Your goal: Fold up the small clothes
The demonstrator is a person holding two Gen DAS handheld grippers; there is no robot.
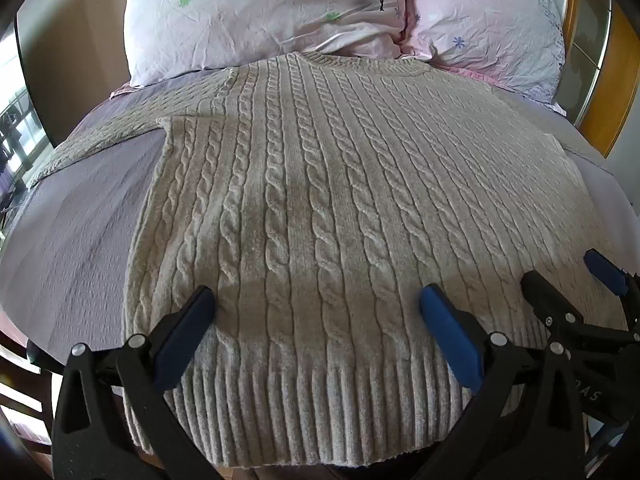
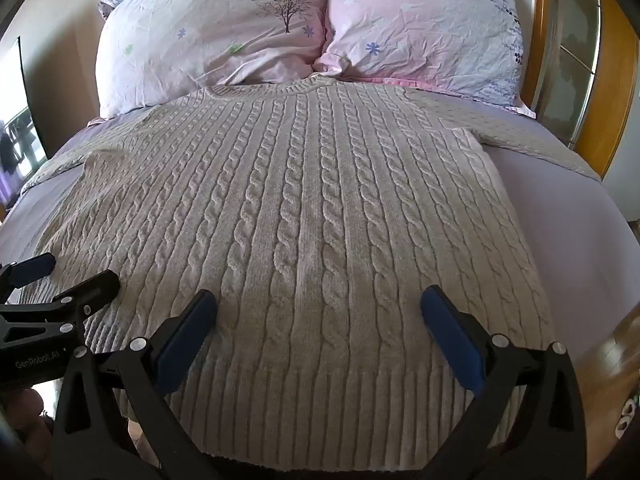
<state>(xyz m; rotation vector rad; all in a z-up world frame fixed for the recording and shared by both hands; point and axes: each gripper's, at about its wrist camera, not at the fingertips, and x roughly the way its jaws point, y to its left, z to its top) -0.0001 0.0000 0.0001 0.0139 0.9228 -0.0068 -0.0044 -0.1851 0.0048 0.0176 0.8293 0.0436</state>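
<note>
A beige cable-knit sweater lies flat, front up, on the bed, collar toward the pillows and ribbed hem toward me. It also shows in the right wrist view. Its sleeves spread out to both sides. My left gripper is open and empty, hovering above the hem's left half. My right gripper is open and empty above the hem's right half. Each gripper shows at the edge of the other's view, the right one and the left one.
The bed has a lilac sheet. Two pink floral pillows lie behind the collar. A wooden headboard frame stands at the right. A window is at the far left.
</note>
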